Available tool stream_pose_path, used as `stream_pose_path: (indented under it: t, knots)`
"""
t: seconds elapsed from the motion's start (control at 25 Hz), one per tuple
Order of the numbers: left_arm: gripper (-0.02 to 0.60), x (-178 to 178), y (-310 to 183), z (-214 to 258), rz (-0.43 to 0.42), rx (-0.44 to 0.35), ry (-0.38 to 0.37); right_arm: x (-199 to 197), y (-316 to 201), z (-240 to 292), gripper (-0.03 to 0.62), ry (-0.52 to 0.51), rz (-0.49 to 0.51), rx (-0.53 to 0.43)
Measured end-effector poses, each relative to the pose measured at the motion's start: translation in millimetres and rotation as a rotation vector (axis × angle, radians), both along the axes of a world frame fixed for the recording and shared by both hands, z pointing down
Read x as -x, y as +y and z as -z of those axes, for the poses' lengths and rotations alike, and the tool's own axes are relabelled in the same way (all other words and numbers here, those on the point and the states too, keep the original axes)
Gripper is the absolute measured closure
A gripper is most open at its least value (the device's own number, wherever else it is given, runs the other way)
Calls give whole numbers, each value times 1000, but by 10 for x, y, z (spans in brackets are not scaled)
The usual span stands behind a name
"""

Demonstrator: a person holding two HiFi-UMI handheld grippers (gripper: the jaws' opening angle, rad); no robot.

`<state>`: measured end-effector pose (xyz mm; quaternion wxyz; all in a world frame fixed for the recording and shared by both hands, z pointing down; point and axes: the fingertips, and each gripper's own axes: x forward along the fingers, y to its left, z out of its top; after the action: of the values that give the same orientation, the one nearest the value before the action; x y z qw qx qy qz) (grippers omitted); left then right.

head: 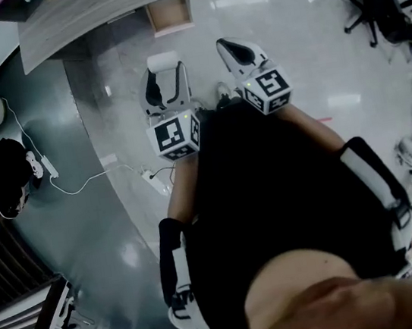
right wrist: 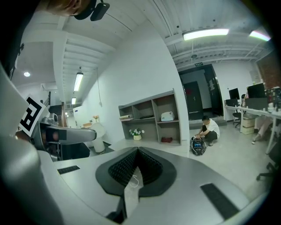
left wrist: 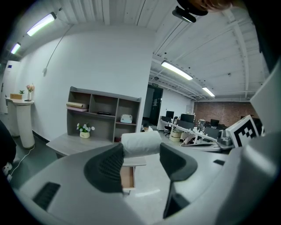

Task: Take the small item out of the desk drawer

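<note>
At the upper left of the head view the desk [head: 92, 16] curves past, its drawer [head: 170, 13] pulled out and well apart from both tools. Nearer the person, the left gripper [left wrist: 141, 159] has its jaws set wide, clamping the white roll [left wrist: 141, 143] crosswise between the pads, up in the air and clear of the drawer. The step now looks like a steady carry: an even squeeze, the roll kept level so it cannot slide out sideways, no swinging. Further right, the right gripper [right wrist: 137, 169] is closed pad to pad, seemingly empty, and is best kept out of the way.
</note>
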<state>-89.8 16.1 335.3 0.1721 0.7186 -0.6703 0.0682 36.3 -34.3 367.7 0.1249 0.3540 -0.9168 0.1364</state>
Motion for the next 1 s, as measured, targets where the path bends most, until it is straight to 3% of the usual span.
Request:
stream_pose_path:
  t: [1.0]
  knots:
    - [322,-29,323,13,-32,-20,24,5,325,46,595,-6,-23,-21]
